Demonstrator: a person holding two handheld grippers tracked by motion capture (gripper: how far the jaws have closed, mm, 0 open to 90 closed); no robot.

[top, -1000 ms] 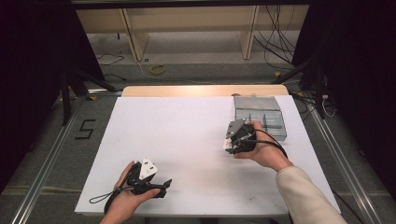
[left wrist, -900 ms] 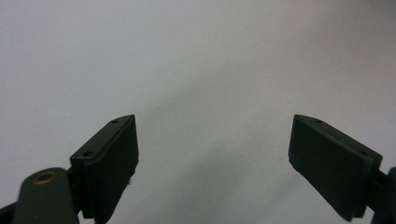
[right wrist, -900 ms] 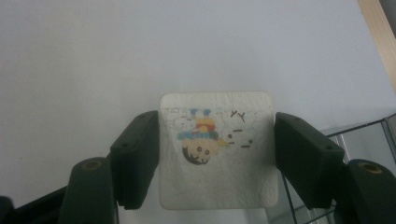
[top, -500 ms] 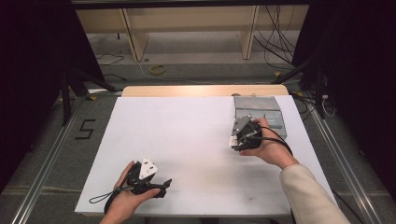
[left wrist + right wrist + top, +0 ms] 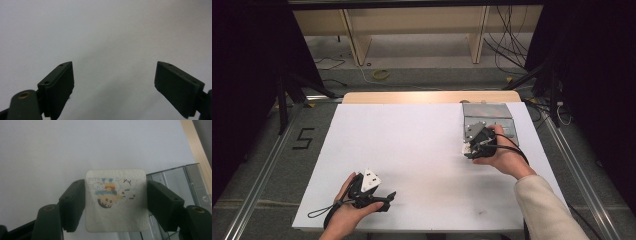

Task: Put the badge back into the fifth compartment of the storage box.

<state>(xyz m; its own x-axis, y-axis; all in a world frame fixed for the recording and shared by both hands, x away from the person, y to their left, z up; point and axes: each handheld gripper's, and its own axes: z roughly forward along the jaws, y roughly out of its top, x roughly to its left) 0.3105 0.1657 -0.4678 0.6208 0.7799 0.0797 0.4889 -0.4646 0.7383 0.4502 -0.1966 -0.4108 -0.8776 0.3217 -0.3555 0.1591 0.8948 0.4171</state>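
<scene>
A: How many grippers are there?
B: Two: a left gripper (image 5: pixel 379 199) and a right gripper (image 5: pixel 115 202).
A: And cards?
B: One white card (image 5: pixel 115 200), with a cartoon printed on it.
A: Any boxes?
B: One clear box (image 5: pixel 489 117) with compartments; I cannot count them.
A: Tables?
B: One table (image 5: pixel 412 145), white-topped.

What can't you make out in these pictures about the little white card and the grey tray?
- White card: in the high view the right gripper and hand cover it.
- Card's small print: blurred, unreadable in the right gripper view.
- Grey tray: near part behind the hand in the high view; cut off by the picture's edge in the right gripper view.
</scene>
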